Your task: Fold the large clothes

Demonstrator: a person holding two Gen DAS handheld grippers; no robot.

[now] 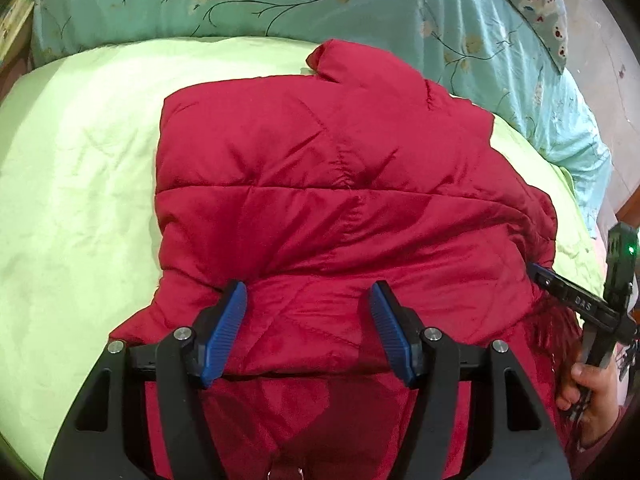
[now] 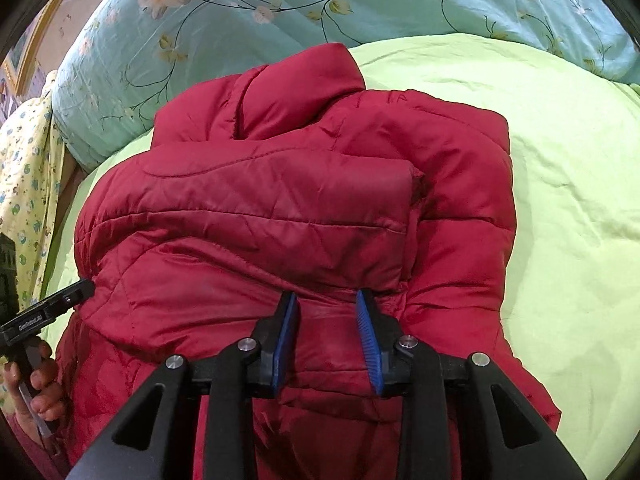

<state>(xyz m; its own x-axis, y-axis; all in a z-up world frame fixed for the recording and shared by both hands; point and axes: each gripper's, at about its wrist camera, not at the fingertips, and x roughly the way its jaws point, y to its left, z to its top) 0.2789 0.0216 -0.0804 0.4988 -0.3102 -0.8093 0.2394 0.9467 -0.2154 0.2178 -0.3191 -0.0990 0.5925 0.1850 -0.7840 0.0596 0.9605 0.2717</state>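
Red puffer jacket (image 1: 340,208) bunched on green sheet (image 1: 80,184), left gripper (image 1: 308,312) spread wide over its hem, right gripper (image 2: 328,316) parted likewise, bare sheet at nine o'clock, floral quilt (image 1: 240,4) edge at twelve.

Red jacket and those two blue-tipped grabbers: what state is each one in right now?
red jacket: partly folded, lying on the green sheet, collar away from the cameras.
left gripper: open, jacket fabric between its fingers.
right gripper: open, narrower, over the jacket.
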